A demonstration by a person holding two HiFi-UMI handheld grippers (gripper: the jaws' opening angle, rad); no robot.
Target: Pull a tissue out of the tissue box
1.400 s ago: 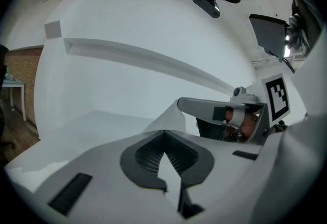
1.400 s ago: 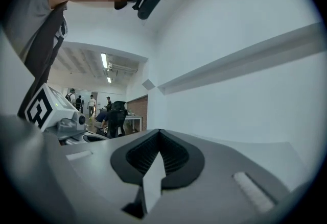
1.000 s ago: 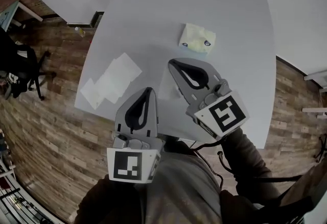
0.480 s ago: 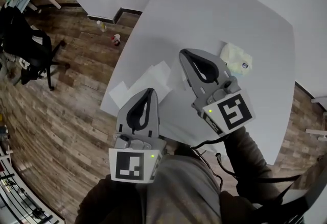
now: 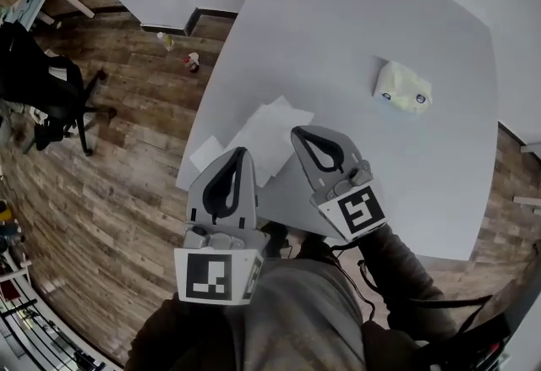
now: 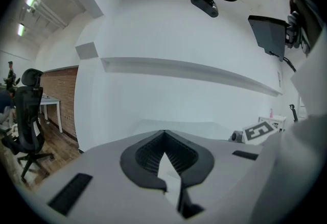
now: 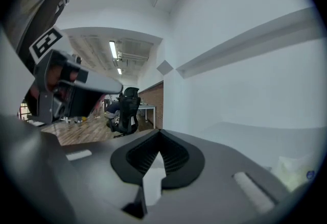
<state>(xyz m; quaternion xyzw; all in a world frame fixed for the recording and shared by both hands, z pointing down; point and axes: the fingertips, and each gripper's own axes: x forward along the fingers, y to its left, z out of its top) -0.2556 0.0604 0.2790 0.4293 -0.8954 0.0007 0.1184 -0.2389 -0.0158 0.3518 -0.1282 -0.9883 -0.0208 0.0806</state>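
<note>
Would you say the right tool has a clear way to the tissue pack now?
Probably yes: only bare table lies between the right tool and the tissue pack, with the loose sheets off to the left. Its jaws are shut.

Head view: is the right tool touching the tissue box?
No, the right tool is well short of the tissue box, with bare table between them.

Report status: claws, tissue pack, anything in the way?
Left claw and right claw shut, empty, over near table edge. Tissue pack untouched, far right. Loose tissues lie near the claws; nothing blocks the pack.
</note>
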